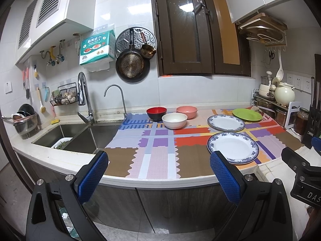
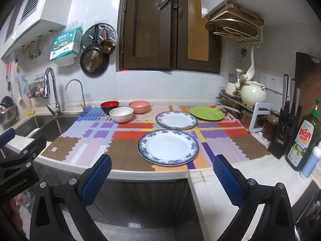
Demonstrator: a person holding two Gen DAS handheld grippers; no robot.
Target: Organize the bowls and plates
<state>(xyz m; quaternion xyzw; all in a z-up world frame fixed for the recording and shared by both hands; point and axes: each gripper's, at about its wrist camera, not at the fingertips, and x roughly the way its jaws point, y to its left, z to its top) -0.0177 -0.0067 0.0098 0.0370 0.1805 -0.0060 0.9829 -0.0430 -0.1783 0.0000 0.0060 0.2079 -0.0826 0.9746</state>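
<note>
**Dishes laid out on kitchen surface**

My left tool [image 1: 158, 172] and right tool [image 2: 162, 175] hang wide, empty, at lower frame. Three bowls [image 1: 174, 121] and three plates [image 2: 168, 147] sit mid-frame on the patchwork mat [image 2: 128, 134]; the sink [image 1: 84, 138] lies left.

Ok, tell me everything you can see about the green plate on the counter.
The green plate is a plain, bright lime-green round plate, glossy like plastic or glazed ceramic, empty and lying flat. It sits at the back right of the patterned mat, behind the farther blue-rimmed plate and just in front of the metal rack. Nothing lies on it; neither gripper is near it.
</note>
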